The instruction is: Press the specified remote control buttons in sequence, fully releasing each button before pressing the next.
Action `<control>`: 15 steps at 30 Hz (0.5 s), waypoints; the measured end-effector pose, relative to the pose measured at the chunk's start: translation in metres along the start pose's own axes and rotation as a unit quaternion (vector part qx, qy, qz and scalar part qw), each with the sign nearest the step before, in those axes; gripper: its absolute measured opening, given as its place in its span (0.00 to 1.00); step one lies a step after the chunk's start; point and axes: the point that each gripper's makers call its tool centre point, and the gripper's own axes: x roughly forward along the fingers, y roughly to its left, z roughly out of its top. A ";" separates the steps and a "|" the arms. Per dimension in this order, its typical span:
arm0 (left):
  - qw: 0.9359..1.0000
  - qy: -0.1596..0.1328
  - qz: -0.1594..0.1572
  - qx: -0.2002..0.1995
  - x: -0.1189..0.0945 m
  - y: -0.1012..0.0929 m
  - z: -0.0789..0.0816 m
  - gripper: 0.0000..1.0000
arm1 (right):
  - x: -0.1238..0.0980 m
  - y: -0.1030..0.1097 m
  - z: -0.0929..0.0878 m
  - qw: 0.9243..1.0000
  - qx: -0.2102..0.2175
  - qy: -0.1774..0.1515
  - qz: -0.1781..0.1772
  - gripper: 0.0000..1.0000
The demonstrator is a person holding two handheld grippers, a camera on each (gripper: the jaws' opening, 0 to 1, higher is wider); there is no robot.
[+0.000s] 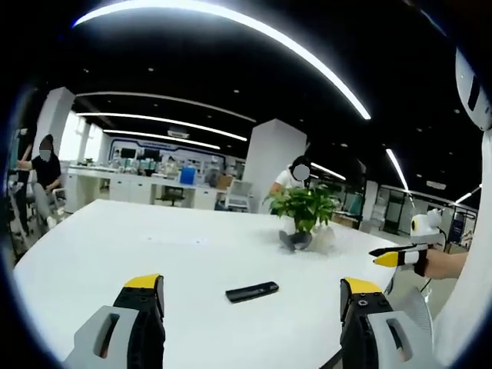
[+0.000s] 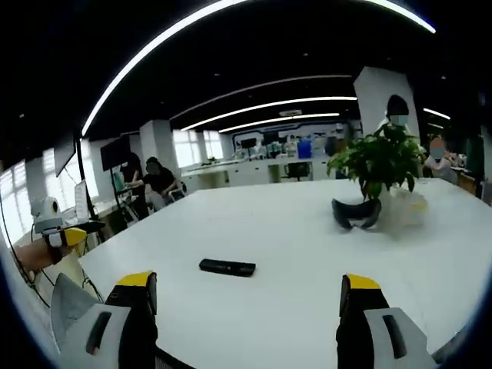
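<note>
The remote control (image 1: 252,291) (image 2: 227,267) lies flat on the white table (image 1: 115,246) (image 2: 292,231), just ahead between the spread jaws of the left gripper (image 1: 254,304). The right gripper (image 2: 246,300) also gapes, holding nothing. The remote's buttons are probably too small to make out.

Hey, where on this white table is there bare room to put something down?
Most of the white table is bare: the wide stretch on the far side of the black remote, and the near strip between the remote and the open left gripper. It is crowded around the potted plant and the dark object at its base.

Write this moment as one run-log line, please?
stage: before first press | left gripper: open, holding nothing | right gripper: open, holding nothing | remote control: flat on white table, untouched | potted plant: behind remote
</note>
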 end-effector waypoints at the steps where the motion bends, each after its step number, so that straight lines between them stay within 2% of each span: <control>1: 1.000 0.000 0.003 -0.002 -0.001 0.002 0.000 0.99 | -0.002 -0.001 0.001 1.000 0.003 -0.002 -0.002 0.99; 15: 0.999 -0.011 0.029 -0.010 -0.023 0.012 0.001 0.99 | -0.013 0.008 0.012 1.000 0.004 -0.028 0.000 0.99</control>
